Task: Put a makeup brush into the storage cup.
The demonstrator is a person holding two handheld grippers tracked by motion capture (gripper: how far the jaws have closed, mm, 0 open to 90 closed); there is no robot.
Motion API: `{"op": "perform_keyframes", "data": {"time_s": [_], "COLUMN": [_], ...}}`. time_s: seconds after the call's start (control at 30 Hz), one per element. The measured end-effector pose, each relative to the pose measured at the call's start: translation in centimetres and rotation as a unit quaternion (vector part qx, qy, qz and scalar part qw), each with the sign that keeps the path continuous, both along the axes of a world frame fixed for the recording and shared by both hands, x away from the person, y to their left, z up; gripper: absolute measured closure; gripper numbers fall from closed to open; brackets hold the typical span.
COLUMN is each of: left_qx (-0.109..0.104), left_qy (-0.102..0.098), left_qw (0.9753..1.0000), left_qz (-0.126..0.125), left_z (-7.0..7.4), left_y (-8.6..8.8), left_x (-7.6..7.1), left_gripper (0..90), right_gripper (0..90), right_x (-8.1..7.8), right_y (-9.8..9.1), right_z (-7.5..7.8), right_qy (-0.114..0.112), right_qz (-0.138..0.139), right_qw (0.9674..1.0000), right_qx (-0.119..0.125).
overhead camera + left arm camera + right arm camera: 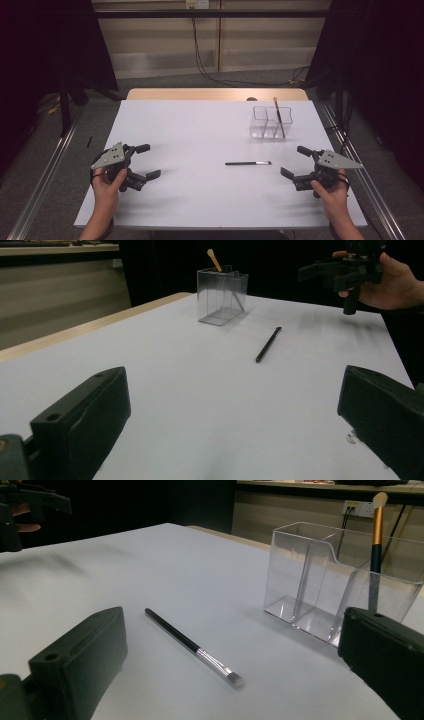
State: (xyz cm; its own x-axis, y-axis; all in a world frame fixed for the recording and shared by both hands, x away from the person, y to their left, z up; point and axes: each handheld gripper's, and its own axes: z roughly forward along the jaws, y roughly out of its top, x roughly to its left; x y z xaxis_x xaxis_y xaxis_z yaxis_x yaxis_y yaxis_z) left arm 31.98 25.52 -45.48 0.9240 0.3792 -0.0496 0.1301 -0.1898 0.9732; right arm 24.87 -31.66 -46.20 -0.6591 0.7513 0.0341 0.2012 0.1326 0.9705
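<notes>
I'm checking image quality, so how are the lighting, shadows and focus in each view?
High view: the white table is evenly lit, the surroundings dark. Left gripper view: the near jaws are soft, and the far black brush is fairly sharp. Right gripper view: the clear organizer shows reflections, with a faint shadow beside the brush.

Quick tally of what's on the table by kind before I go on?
Brushes: 2, one flat on the table, one standing in the organizer
Clear organizer: 1
Total: 3
</notes>
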Motion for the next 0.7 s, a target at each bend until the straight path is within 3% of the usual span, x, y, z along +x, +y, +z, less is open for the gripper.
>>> {"op": "perform_keyframes", "data": {"time_s": [0.4,0.7], "left_qx": [0.0,0.001], "left_qy": [0.0,0.001], "left_qw": [1.0,1.0], "left_qz": [-0.003,-0.004], "left_z": [0.0,0.0], "left_y": [-0.1,-0.2], "left_x": [0.1,0.2], "left_gripper": [0.5,0.5], "right_gripper": [0.0,0.0], "right_x": [1.4,2.6], "right_y": [0.8,0.9], "right_z": [0.3,0.4], "right_qy": [0.001,0.001], "right_qz": [0.004,-0.003], "right_qw": [1.0,1.0], "right_qx": [-0.005,0.007]}}
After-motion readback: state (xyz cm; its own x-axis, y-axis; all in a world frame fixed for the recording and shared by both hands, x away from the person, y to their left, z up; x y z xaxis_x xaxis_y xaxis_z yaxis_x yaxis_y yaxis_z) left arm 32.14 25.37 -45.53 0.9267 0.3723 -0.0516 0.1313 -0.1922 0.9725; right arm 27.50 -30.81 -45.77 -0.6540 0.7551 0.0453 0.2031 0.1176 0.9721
